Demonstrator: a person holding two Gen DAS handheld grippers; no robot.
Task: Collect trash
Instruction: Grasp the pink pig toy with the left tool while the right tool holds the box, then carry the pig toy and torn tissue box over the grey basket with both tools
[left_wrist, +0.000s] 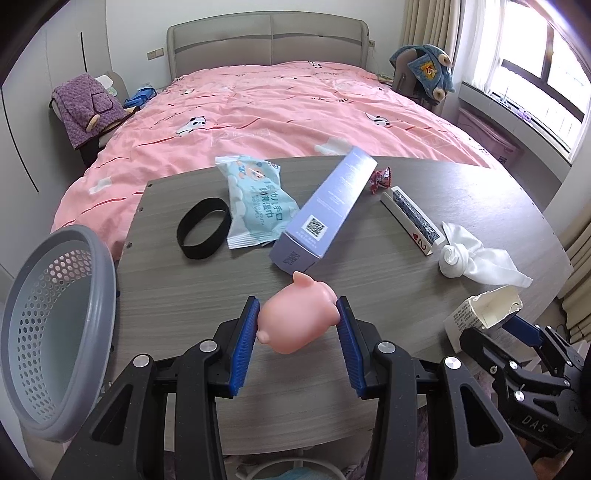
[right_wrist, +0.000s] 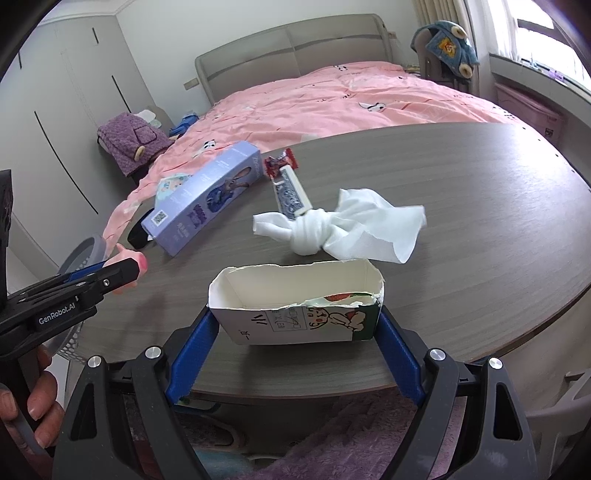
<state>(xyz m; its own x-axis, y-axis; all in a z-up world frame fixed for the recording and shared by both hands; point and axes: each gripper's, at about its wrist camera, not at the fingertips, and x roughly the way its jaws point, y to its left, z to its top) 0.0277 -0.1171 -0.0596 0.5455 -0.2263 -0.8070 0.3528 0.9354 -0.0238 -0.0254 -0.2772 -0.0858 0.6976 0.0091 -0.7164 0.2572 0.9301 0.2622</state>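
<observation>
Left gripper: jaws closed on the pink pig toy, blue pads pressing its two flanks; toy held just above the near part of the desk, snout pointing away from the camera.
Right gripper: jaws closed on the torn carton, pads against its two short ends; open top faces up, white inside, printed cartoon on the near wall. The carton sits at the near edge of the desk; whether it rests on the surface or is lifted cannot be told.
Basket: grey, perforated wall, tilted with its mouth toward the left gripper, at the left edge of the desk. Nothing visible inside from this view.
Knotted tissue: white, lying on the desk just beyond the torn carton, apart from it.
Purple box: long, lying flat near mid-desk, QR code on its near end; just beyond the pink pig toy.
Wipes packet: pale blue, left of the purple box, one edge tucked against it.
Black band: loop lying flat, left of the wipes packet, touching it.
Card box: narrow, right of the purple box, between it and the knotted tissue.
Candy wrapper: red, at the far end of the purple box.
Bed: pink cover, directly behind the desk.
</observation>
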